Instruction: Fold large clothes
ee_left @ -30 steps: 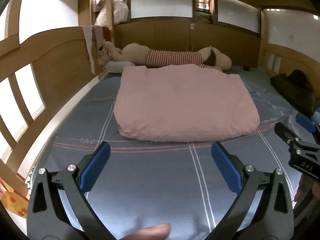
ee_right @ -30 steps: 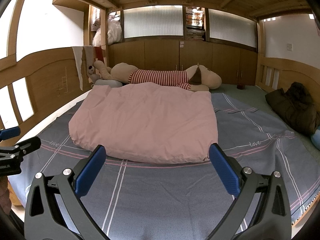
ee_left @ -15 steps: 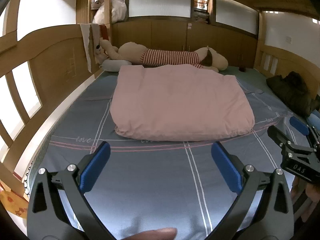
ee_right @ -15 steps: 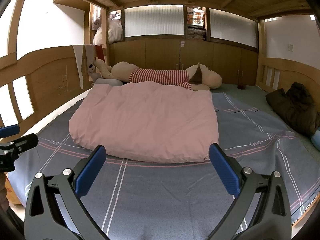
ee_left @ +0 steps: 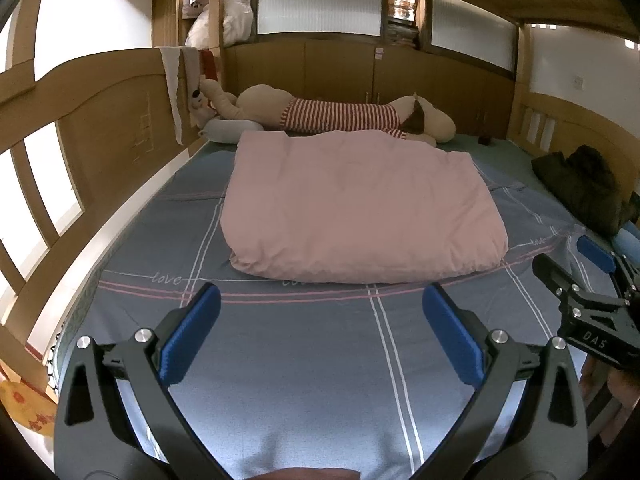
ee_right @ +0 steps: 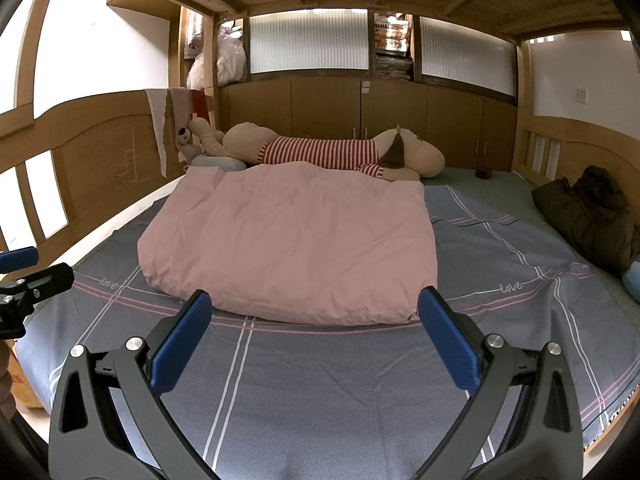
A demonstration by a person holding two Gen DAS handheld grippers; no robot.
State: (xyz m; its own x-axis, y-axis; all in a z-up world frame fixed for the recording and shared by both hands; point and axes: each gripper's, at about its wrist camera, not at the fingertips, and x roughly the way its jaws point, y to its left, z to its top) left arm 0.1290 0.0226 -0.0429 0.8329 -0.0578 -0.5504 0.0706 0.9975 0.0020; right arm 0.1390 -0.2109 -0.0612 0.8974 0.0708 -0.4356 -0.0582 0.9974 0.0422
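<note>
Hovering side by side above the near end of the bed [ee_left: 304, 360], both claws are spread wide with nothing between their blue pads. The left claw [ee_left: 320, 320] hangs over the grey-blue sheet [ee_left: 280, 380], its pads apart and clear of the fabric. The right claw [ee_right: 316, 322] is likewise agape over the sheet [ee_right: 320, 380], just short of the near edge of the pink quilt [ee_right: 288, 240].

That quilt [ee_left: 360, 208] lies folded into a plump rectangle across the middle of the bed, on top of the sheet, its near edge beyond both sets of pads and touched by neither. From the left camera the right claw [ee_left: 576, 268] shows at the right edge; from the right camera the left claw [ee_right: 28, 268] shows at the left edge.

Behind the quilt, a plush dog [ee_right: 328, 152] in a red-striped shirt lies stretched across the head of the bed, its hind end near a grey pillow [ee_right: 218, 163]. A dark jacket [ee_right: 588, 216] sits crumpled at the right side, well apart from the quilt.
</note>
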